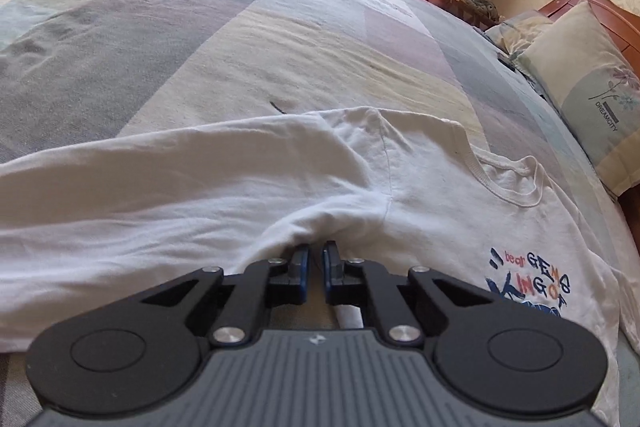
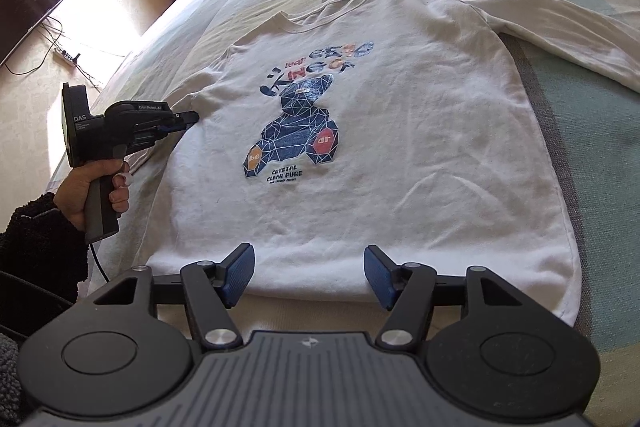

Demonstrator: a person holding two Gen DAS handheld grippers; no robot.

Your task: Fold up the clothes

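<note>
Lying face up on the bed point(image 2: 580, 99), the white sweatshirt point(image 2: 400, 155) shows you its blue bear print point(image 2: 298, 131) and its neckband toward the far side. Its body is spread fairly flat on the pastel patchwork cover, with one long sleeve point(image 2: 560, 39) stretched out to the right in your right wrist view. The other sleeve point(image 1: 160, 179) runs away to the left in your left wrist view, and a fold of cloth rises right at the armpit seam.

Your left claw point(image 1: 316, 259) has its jaws drawn close together, with only a thin gap between the blue pads, and its tips sit against that raised fold near the shoulder. You cannot tell from either view whether cloth is actually pinched between them. Your left hand point(image 2: 100, 187) grips the handle, a dark fleecy sleeve point(image 2: 40, 247) covering the wrist.

Your right claw point(image 2: 310, 273) stands wide, its pads on either side of the bottom hem at the near edge, nothing pressed between them.

A pillow point(image 1: 580, 67) lies at the head of the bed.
</note>
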